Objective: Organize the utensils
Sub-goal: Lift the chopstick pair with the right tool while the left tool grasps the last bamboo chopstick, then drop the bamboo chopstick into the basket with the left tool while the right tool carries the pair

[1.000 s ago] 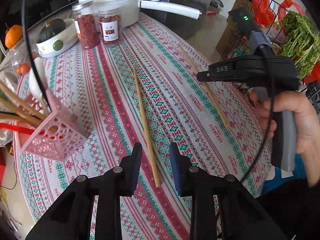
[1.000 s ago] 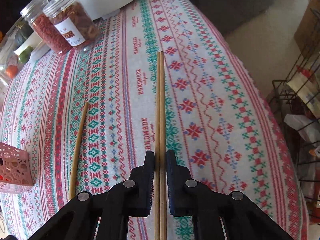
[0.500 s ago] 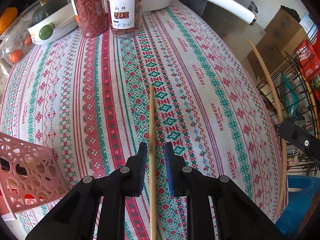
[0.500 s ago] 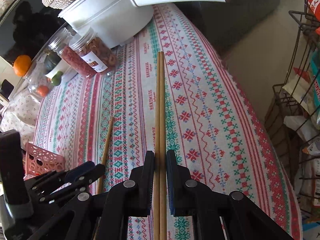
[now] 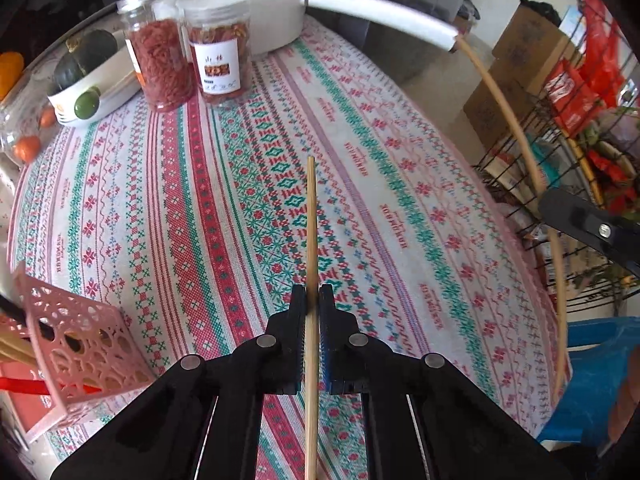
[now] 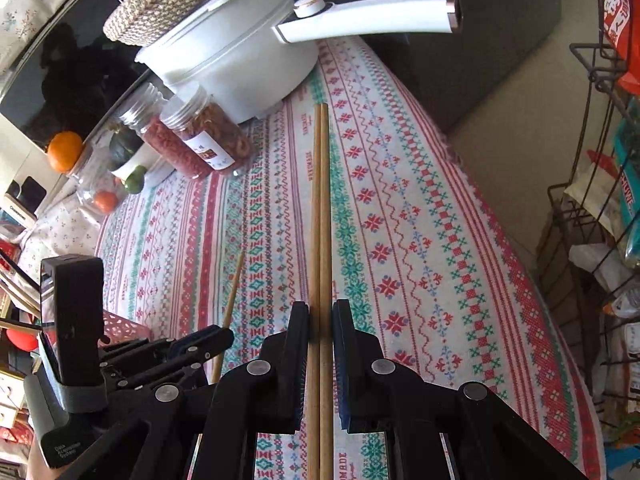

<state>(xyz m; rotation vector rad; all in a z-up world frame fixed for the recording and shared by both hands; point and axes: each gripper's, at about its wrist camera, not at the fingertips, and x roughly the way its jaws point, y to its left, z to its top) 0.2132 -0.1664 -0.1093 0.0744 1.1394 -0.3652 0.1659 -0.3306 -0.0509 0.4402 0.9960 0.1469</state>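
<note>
Single chopstick (image 5: 311,240) pinched between the pads of the left gripper (image 5: 312,300), jaws having just closed onto it, tip running toward 12 o'clock over the patterned tablecloth (image 5: 400,200). Pair of chopsticks (image 6: 321,208) clamped side by side in the right gripper (image 6: 321,308), jaws narrow and pressing on both sticks, tips reaching toward 12 o'clock near the white pot (image 6: 240,60).

Pink perforated holder (image 5: 80,344) sat at 8 o'clock in the left wrist view, tilted, with several stick ends poking out at its left. Two clear jars (image 5: 192,56) of red contents stood at 11 o'clock, just beside a bowl (image 5: 92,88) of dark and green produce at 10 o'clock. Pot handle stretched toward 1 o'clock.

Seen only from the left wrist: the held pair as one long bowed line at 3 o'clock, passing a black piece of the right gripper, in front of a wire rack (image 5: 560,160) of packets; also a blue object (image 5: 600,368) at 4 o'clock.

Seen only from the right wrist: the left gripper from the side at 8 o'clock with its chopstick slanting up toward 11 o'clock, a woven basket (image 6: 160,4) on the pot at 11 o'clock, and an orange (image 6: 65,151) at 9 o'clock
</note>
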